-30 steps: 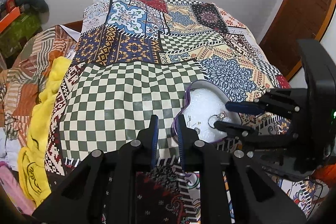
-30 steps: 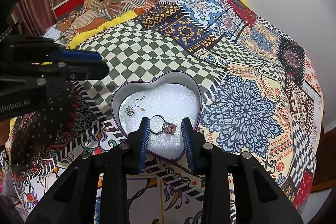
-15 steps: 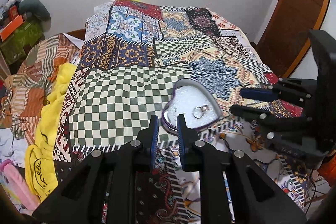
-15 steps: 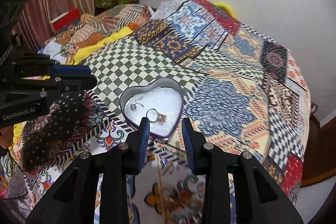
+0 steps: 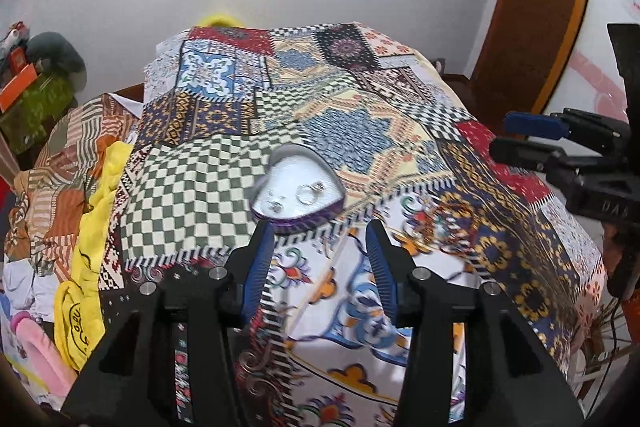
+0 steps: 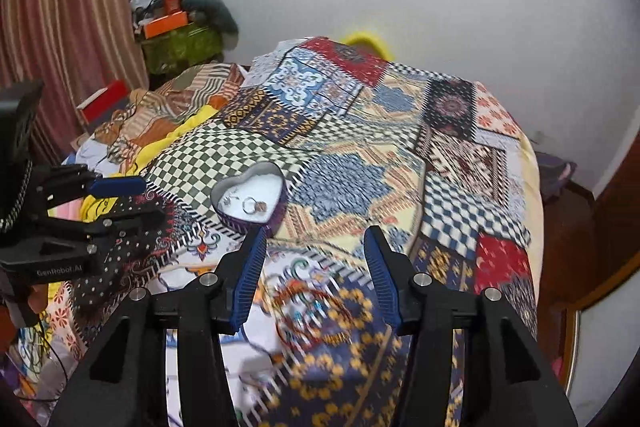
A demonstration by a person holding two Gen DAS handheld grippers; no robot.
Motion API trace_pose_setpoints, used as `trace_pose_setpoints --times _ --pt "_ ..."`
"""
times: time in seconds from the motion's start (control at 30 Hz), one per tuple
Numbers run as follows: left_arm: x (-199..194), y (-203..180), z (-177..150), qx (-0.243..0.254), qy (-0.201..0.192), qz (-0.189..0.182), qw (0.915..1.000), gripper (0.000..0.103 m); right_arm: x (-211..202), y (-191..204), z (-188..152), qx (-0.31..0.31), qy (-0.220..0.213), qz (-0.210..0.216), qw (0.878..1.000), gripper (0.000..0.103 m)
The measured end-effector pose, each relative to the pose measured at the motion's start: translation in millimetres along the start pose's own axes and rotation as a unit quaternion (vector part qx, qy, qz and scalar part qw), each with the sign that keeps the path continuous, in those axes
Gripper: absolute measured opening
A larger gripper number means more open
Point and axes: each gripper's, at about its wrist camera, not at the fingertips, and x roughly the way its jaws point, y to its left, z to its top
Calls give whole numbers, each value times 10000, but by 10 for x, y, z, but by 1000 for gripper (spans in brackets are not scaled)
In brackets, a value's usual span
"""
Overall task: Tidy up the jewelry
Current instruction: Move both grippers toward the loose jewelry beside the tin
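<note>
Both jaws are being opened with nothing between them, while the bangles are lying on the bedspread directly below the right gripper, nearer it than the left gripper, the tin beyond.

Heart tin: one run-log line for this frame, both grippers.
heart tin: on bedspread, lid off | inside: ring, small pieces | left gripper: opening, empty | right gripper: opening, empty | bangles: on bedspread
</note>
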Motion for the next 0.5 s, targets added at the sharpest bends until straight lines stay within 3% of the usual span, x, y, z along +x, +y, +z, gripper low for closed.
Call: trace_pose_setpoints --times 0.5 --pt "256 -479 -379 125 512 -321 9981 47 -47 -312 -698 311 365 -266 9985 47"
